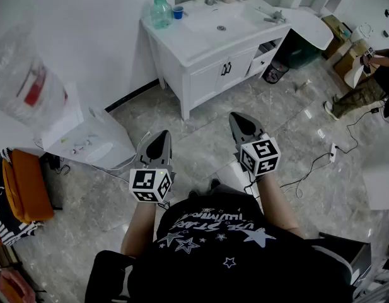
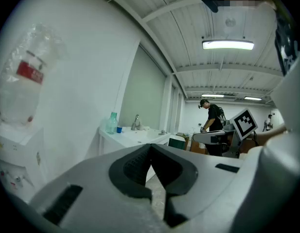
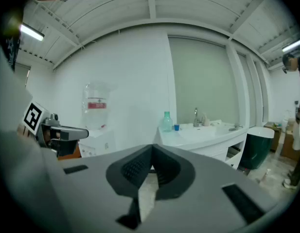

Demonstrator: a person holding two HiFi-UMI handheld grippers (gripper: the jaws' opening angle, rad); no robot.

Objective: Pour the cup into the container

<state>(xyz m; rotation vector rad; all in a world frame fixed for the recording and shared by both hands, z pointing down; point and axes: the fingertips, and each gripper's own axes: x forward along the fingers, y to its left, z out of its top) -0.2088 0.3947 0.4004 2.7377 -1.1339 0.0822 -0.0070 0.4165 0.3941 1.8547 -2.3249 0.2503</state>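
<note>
Against the left wall: white water dispenser (image 1: 87, 141) carrying a clear plastic bottle with a red label (image 1: 29, 81); orange bag (image 1: 24, 185) on the floor beside it.
Left tongs (image 1: 160, 137): clenched, tips meeting on nothing (image 2: 150, 147).
Open stretch ahead: grey marbled floor (image 1: 207, 137) lies between both tongs and the vanity.
White vanity surface (image 1: 200, 46): small blue cup (image 1: 178, 12) at its back left corner, just beside a green translucent plastic bottle (image 1: 160, 11), well apart from the tongs.
Right tongs (image 1: 238, 120): clenched, empty (image 3: 152, 147).
Far right: person (image 1: 361, 87), cut off in the head view, seen upright in the left gripper view (image 2: 213, 123).
</note>
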